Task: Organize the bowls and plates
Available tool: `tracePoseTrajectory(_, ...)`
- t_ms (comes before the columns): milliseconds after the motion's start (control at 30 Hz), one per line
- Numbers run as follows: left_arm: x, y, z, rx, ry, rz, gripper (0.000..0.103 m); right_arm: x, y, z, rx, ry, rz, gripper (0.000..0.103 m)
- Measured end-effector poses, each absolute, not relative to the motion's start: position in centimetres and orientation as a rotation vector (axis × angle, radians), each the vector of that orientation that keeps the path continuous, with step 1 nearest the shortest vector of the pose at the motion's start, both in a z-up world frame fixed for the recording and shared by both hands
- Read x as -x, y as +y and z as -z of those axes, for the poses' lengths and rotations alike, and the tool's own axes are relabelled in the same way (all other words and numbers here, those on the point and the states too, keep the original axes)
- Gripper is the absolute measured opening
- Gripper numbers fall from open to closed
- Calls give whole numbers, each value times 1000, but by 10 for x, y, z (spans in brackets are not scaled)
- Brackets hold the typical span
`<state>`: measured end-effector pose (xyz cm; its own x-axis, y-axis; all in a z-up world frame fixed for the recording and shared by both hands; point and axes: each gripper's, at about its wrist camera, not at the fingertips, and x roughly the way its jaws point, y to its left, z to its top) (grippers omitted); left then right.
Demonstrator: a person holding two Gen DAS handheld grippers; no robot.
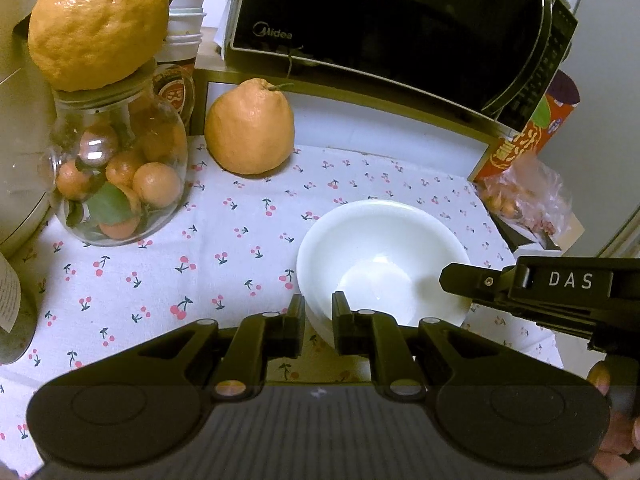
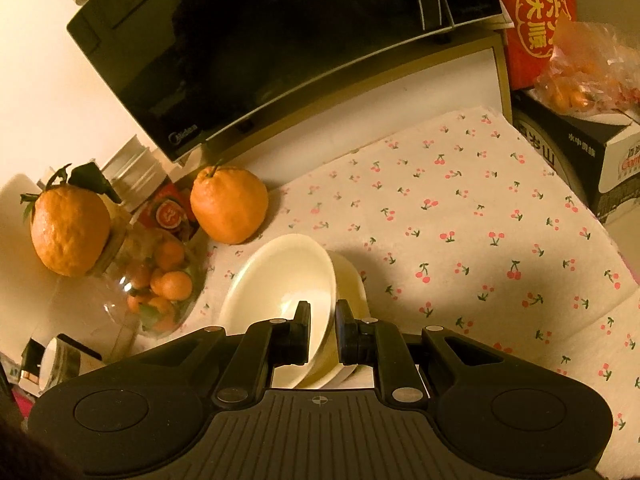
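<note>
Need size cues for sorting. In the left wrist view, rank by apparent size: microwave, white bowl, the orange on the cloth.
1. microwave
2. white bowl
3. orange on the cloth
The bowl sits nearer the camera, so its lead over the orange is unsure.

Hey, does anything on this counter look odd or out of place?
Yes: a big citrus fruit is perched on the mouth of the glass jar, which looks tippy. The white bowls are nested and look intact; nothing is spilled.

A black microwave [image 1: 384, 20] sits on a shelf [image 1: 360, 96] above a cherry-print cloth [image 1: 224, 240]. Lighting is warm and dim.
</note>
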<state>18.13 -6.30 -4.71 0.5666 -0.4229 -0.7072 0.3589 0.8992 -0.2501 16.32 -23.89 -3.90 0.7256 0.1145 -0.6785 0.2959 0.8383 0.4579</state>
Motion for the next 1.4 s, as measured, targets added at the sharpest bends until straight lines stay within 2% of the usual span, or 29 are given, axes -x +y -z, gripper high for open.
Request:
tracePoseTrajectory(200,-182,-65,49,59,852,468,14,-163,-238,40,-567,768,102,16)
tracePoseTrajectory(267,-182,-65,49,55,852,465,22,-163,-238,40,-565,771,103,18)
tracePoseTrajectory(400,-182,-65,50,45,847,463,27,-163,-240,39,-569,769,103,25)
tracePoseTrajectory(467,-183,-65,50,39,851,463,32,-162,-240,39,-575,766,103,31)
tracePoseTrajectory(533,-182,-64,51,36,848,462,43,-161,-241,38,-581,757,100,41)
tracePoseTrajectory(600,-181,-64,51,26,848,459,47,-160,-242,36,-581,748,100,48)
tracePoseTrajectory(733,-181,-64,51,17,852,464,66,-158,-243,34,-589,736,96,66)
tracePoseTrajectory(867,-179,-64,50,9,842,477,83,-156,-245,33,-596,732,94,73)
tracePoseTrajectory(933,-177,-63,50,1,829,489,91,-155,-246,33,-596,725,98,81)
tracePoseTrajectory(1033,-174,-61,49,-14,807,514,96,-154,-247,32,-586,720,96,84)
tracePoseTrajectory(1200,-171,-53,47,-22,763,555,100,-151,-251,31,-556,708,100,89)
tracePoseTrajectory(1400,-169,-47,50,-12,717,600,101,-149,-255,34,-526,704,102,90)
